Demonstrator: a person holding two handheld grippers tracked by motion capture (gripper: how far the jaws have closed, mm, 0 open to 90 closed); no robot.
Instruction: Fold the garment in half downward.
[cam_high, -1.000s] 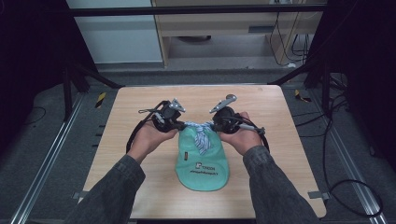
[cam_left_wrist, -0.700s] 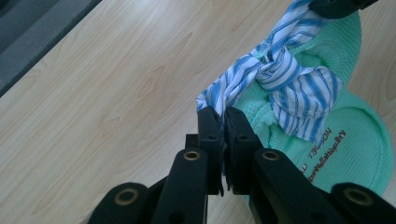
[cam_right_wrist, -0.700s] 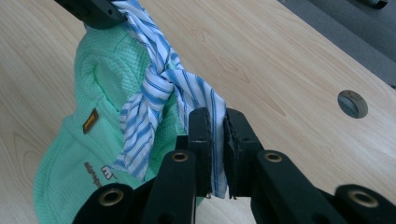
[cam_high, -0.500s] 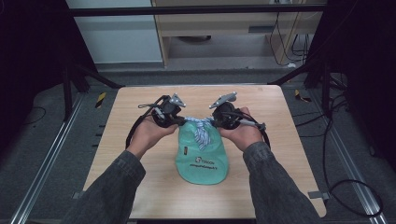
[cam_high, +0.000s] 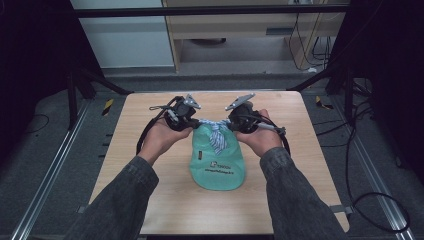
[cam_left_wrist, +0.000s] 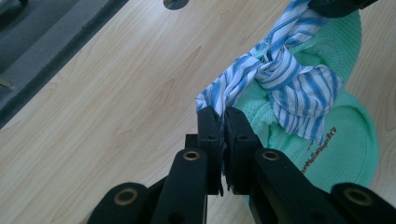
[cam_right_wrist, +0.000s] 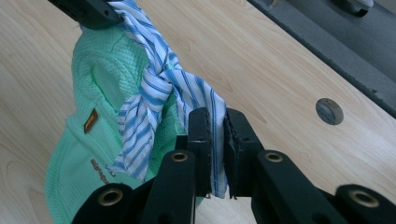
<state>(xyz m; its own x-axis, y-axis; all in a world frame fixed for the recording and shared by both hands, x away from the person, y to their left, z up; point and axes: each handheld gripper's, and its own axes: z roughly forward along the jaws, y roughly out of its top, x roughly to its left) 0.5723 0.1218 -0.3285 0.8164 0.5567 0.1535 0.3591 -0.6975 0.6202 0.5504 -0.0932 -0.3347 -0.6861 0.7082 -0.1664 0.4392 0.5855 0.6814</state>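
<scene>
A mint-green knitted garment (cam_high: 218, 161) with a printed label lies on the wooden table (cam_high: 150, 200), and it also shows in the left gripper view (cam_left_wrist: 345, 140) and the right gripper view (cam_right_wrist: 84, 154). A blue-and-white striped cloth strip (cam_high: 215, 131) is knotted around its upper end. My left gripper (cam_high: 194, 121) is shut on one end of the strip (cam_left_wrist: 219, 95). My right gripper (cam_high: 231, 123) is shut on the other end (cam_right_wrist: 215, 140). The knot (cam_left_wrist: 275, 65) sits between the two grippers (cam_right_wrist: 159, 74). Both hands hold the strip taut just above the table.
The table's far edge meets dark grey flooring (cam_high: 240, 82). A round metal insert (cam_right_wrist: 329, 111) is set in the tabletop near that edge. Black frame bars (cam_high: 320, 75) and cables (cam_high: 370, 200) run beside the table. A pale cabinet (cam_high: 125, 40) stands behind.
Both hands and the green garment have shifted a little farther from the person, toward the table's far edge. The grip on each end of the strip is unchanged.
</scene>
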